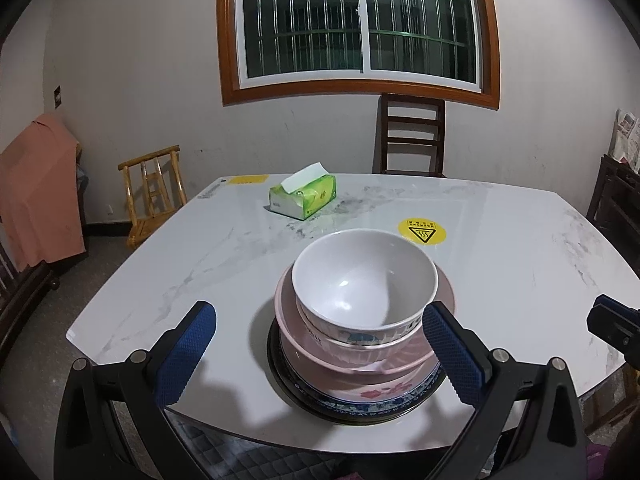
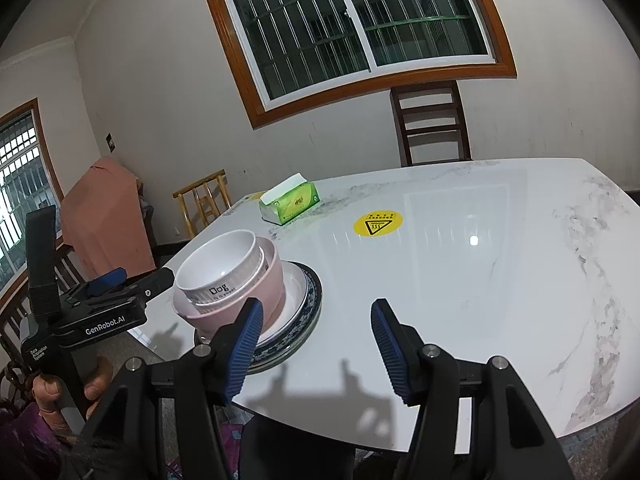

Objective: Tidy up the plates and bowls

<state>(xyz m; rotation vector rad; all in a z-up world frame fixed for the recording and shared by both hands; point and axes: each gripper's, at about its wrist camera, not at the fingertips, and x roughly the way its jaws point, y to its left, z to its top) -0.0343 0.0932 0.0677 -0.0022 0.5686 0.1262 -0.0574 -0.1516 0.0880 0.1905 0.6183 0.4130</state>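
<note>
- A stack of dishes sits near the front edge of the white marble table [image 1: 500,248], toward its left side as the right wrist view shows it.
- The white bowl [image 1: 362,280] is on top, nested in another white bowl with printing on its wall, which rests inside the pink bowl [image 1: 360,354].
- Under the pink bowl lies a flowered plate [image 1: 376,394], and below that a blue-patterned plate [image 2: 312,292] with a dark rim.
- The left gripper [image 1: 318,346] has its fingers spread wide on either side of the stack; the right-hand pad is close to the pink bowl's rim, but nothing is gripped.
- The right gripper [image 2: 316,346] hovers over bare table just right of the stack, its fingers apart and holding nothing.
- A hand [image 2: 60,392] grips the left gripper's handle.
- A green tissue box [image 1: 303,197] stands farther back, and a round yellow warning sticker [image 1: 421,233] lies between it and the stack's right side.
- A dark wooden chair [image 1: 412,134] stands behind the table under the window.
</note>
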